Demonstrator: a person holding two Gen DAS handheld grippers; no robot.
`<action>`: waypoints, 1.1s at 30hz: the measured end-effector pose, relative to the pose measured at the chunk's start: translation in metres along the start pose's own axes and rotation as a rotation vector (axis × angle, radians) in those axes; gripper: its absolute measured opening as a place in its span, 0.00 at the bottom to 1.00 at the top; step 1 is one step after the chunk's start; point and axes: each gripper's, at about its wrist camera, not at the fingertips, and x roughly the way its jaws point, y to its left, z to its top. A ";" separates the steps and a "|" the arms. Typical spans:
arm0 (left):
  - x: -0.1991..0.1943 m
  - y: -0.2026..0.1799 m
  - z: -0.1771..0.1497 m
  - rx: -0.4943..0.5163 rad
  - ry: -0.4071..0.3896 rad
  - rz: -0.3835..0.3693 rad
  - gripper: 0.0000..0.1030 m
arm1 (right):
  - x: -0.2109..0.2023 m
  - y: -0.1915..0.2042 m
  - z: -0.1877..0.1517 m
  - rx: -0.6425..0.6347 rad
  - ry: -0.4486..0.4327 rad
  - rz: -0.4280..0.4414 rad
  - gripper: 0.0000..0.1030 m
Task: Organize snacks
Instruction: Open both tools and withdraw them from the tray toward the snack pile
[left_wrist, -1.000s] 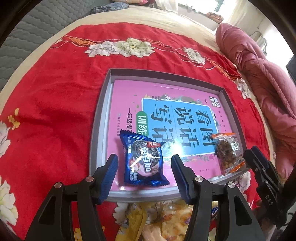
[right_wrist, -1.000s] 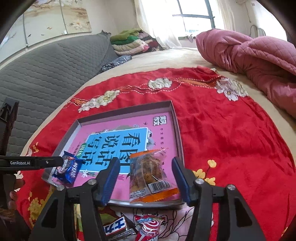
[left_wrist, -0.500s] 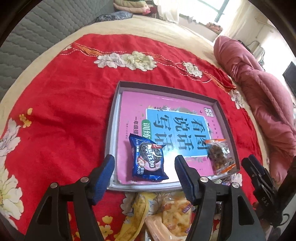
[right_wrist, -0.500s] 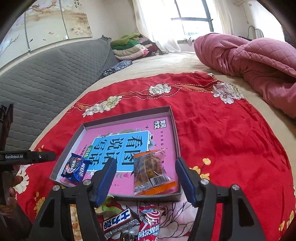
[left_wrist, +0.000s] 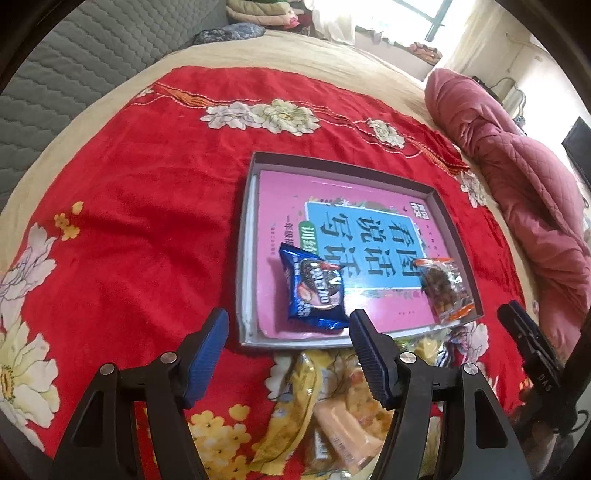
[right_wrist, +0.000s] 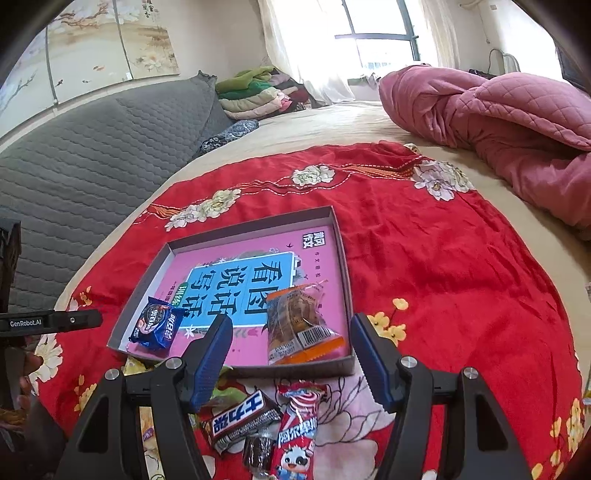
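Note:
A grey shallow tray (left_wrist: 244, 236) with a pink book (left_wrist: 332, 199) inside lies on the red flowered cloth. A blue cookie packet (left_wrist: 314, 288) rests at the tray's near left, and a clear packet of brown snacks with an orange edge (left_wrist: 441, 288) at its near right. My left gripper (left_wrist: 288, 315) hovers open just short of the blue packet (right_wrist: 157, 325), touching nothing. My right gripper (right_wrist: 291, 321) is open in front of the clear packet (right_wrist: 299, 325), also free of it. Loose snacks (left_wrist: 332, 406) lie under both grippers, among them a chocolate bar (right_wrist: 240, 417) and a red stick packet (right_wrist: 295, 432).
The red cloth (right_wrist: 443, 258) covers a beige bed. A pink quilt (right_wrist: 498, 122) is bunched at the far right. A grey padded headboard (right_wrist: 92, 155) and folded clothes (right_wrist: 255, 92) stand at the back left.
Both grippers drew back and up from the tray, so it looks smaller and more loose snacks show below. Both pairs of jaws stand slightly wider. The two packets stay in the tray.

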 end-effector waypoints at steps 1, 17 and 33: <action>-0.001 0.000 -0.001 0.002 0.000 0.002 0.67 | -0.001 0.000 -0.001 0.002 0.002 -0.001 0.64; -0.005 0.011 -0.022 0.030 0.024 0.015 0.67 | -0.014 -0.005 -0.021 0.011 0.066 -0.055 0.64; -0.002 0.015 -0.044 0.040 0.093 0.008 0.67 | -0.026 0.011 -0.059 -0.041 0.237 -0.037 0.64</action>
